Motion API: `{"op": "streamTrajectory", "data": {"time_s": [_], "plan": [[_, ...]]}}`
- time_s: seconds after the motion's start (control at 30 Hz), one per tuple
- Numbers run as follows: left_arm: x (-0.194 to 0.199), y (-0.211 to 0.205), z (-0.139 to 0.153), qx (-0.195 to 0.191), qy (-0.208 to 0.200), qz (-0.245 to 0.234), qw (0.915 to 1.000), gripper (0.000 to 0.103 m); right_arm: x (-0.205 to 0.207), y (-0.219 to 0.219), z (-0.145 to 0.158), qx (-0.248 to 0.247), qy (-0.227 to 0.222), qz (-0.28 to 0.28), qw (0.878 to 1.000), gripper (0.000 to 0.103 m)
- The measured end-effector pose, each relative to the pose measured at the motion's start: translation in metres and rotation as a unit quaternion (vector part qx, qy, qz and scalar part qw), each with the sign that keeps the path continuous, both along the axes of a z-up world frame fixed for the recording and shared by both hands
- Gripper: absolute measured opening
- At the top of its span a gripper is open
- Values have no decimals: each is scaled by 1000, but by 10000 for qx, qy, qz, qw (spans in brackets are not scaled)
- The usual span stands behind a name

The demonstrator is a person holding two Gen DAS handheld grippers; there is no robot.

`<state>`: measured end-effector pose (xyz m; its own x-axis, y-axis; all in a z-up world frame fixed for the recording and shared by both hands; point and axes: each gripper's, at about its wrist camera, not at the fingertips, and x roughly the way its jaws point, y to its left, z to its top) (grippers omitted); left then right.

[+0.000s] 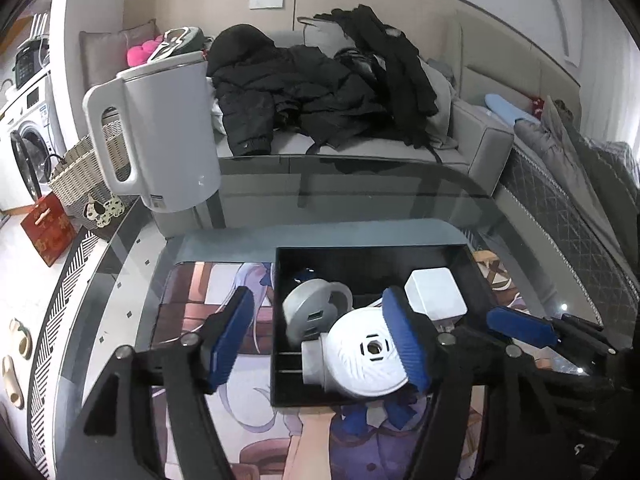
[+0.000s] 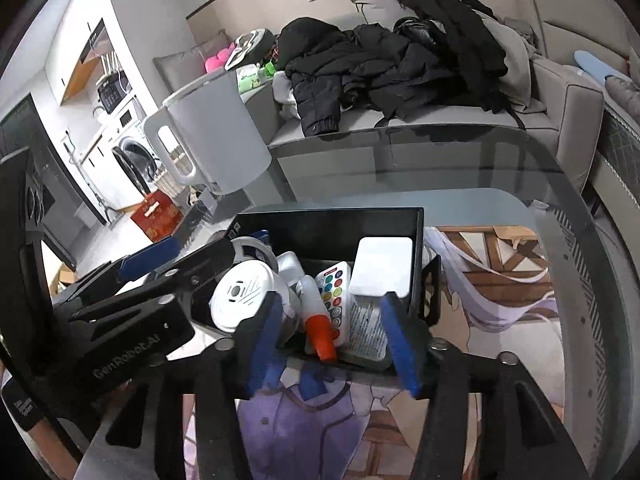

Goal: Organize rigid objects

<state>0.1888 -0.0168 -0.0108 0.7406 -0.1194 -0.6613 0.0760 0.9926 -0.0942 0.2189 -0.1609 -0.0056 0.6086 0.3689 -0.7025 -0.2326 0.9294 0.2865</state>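
Black tray [image 1: 472, 256] on the glass bench [image 1: 360, 196] already packed with the white round detector [image 1: 360, 354], remote [image 2: 334, 292] and glue bottle [image 2: 316, 320]; both left gripper [image 1: 316, 344] and right gripper [image 2: 332, 344] spread, empty, best lifted straight clear without nudging contents.

my left gripper [image 1: 320, 338] is black angular metal with ribbed blue pads [image 1: 404, 344] and silver screws at the joints. my right gripper [image 2: 330, 346] matches; white "genrobot.ai" lettering shows on the left one's side in its view.
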Motion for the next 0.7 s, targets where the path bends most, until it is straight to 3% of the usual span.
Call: {"op": "streamTrajectory", "data": {"time_s": [0.03,0.13,0.33,0.47,0.53,0.6,0.7], "plan": [[-4,2,2,-9,-35,52,10000,78,-4,-2,1,90,15,34,10000,57],[-14,6,6,-39,-60,71,9999,80,-19,-7,9,386,-60,91,9992,78],[-43,9,19,-39,-298,205,9993,87,-55,-15,32,732,-639,-14,9953,79],[-71,10,26,43,-691,252,9973,89,-83,-21,46,736,-1325,-199,9882,80],[-83,8,27,111,-816,220,9964,90,-99,-22,51,644,-1614,-240,9845,80],[-97,5,24,208,-883,165,9957,90,-114,-19,56,220,-1786,-339,9831,82],[-120,11,18,175,-937,378,9947,91,-136,-20,54,-6,-2022,-511,9780,82]]}}
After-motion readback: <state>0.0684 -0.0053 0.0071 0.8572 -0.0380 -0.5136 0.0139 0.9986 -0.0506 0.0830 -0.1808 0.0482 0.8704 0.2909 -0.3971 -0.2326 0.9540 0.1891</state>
